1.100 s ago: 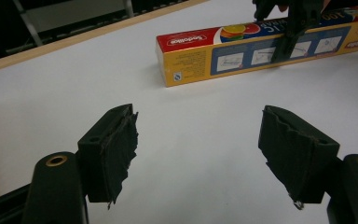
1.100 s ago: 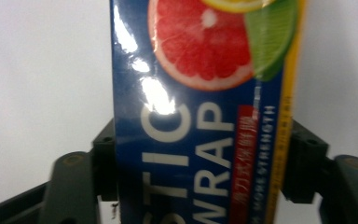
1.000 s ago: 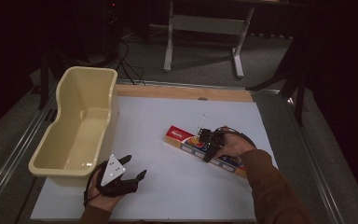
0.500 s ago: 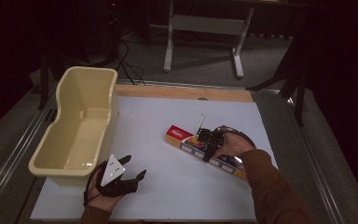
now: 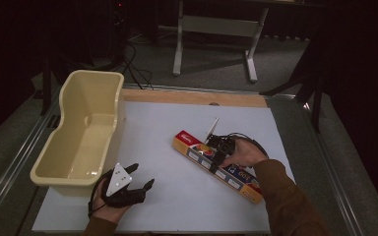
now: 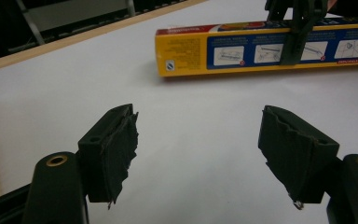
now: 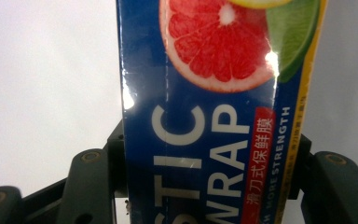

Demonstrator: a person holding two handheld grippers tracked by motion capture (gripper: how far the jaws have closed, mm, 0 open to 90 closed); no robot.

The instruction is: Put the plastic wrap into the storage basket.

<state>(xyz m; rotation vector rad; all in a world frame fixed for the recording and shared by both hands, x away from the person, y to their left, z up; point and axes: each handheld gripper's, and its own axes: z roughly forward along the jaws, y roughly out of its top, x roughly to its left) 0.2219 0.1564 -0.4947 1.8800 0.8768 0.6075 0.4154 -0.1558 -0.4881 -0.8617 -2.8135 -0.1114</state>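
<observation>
a: what did the high view give you?
b: i saw the plastic wrap box (image 5: 219, 166) flat on the white worktop (image 5: 167, 196), my right gripper (image 5: 220, 150) on it, the cream tub (image 5: 81, 140) at left.
a: left gripper view?
b: my left gripper (image 6: 198, 149) had its jaws apart, holding nothing.
a: right gripper view?
b: jaws were clamped on the box's sides.
</observation>
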